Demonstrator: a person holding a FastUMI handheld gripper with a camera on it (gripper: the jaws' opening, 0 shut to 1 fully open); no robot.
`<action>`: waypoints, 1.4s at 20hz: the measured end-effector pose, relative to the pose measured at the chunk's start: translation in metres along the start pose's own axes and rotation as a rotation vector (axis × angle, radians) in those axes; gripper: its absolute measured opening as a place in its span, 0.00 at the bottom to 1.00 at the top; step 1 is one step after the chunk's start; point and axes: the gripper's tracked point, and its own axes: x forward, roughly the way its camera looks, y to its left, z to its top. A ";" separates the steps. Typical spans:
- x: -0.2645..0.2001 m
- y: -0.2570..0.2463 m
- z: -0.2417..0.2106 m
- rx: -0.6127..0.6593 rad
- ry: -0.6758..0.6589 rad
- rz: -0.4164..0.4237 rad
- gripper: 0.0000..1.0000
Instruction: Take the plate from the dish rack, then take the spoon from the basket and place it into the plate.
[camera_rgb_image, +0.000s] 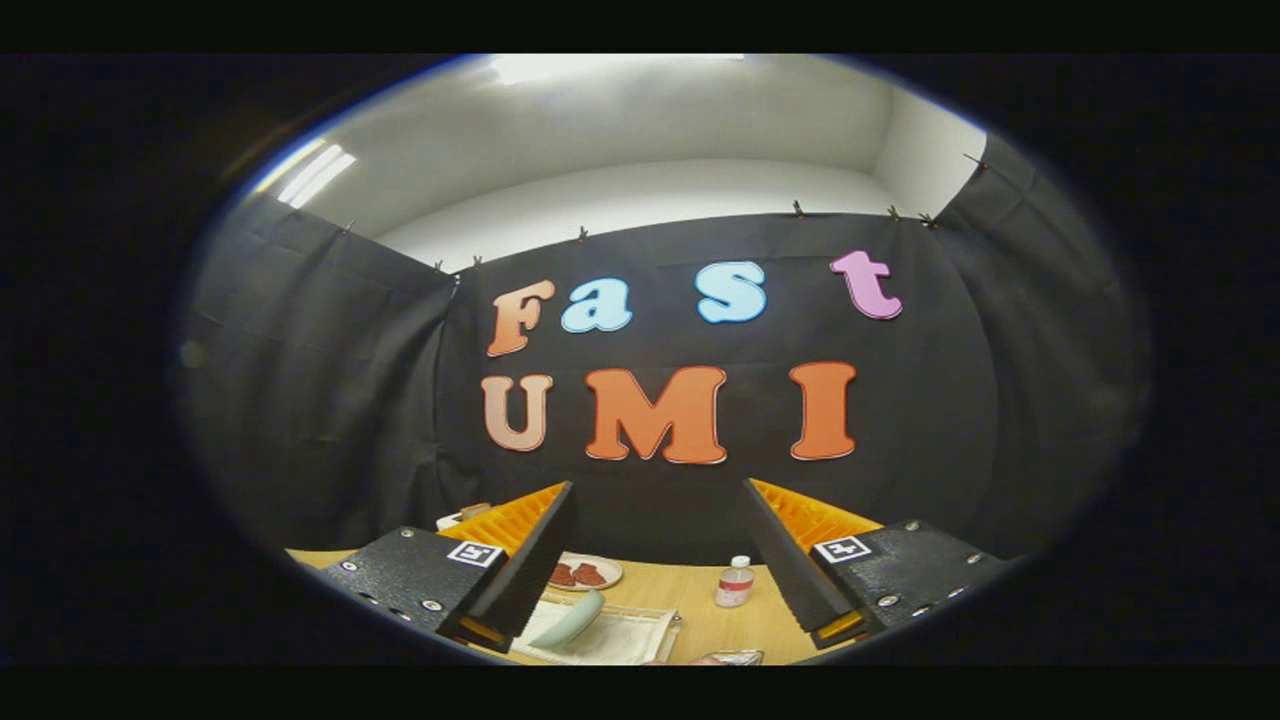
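My gripper (658, 492) is held above the wooden table (690, 600), open, with nothing between its fingers. Below and between the fingers, nearer the left one, a white dish rack (625, 640) stands on the table. A pale green plate (577, 619) leans in it, seen nearly edge on. At the near edge of the table a small part of a shiny object (735, 657) shows; I cannot tell what it is.
A small white dish with red pieces on it (587, 573) sits beyond the rack. To its right stands a small bottle with a pink label (735, 583). The booth's black cloth wall closes off the table's far side.
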 end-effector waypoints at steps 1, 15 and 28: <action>0.002 0.001 -0.006 0.008 0.026 0.002 0.97; 0.035 0.036 -0.137 0.158 0.583 0.089 0.96; 0.035 0.093 -0.275 0.168 1.024 0.163 0.95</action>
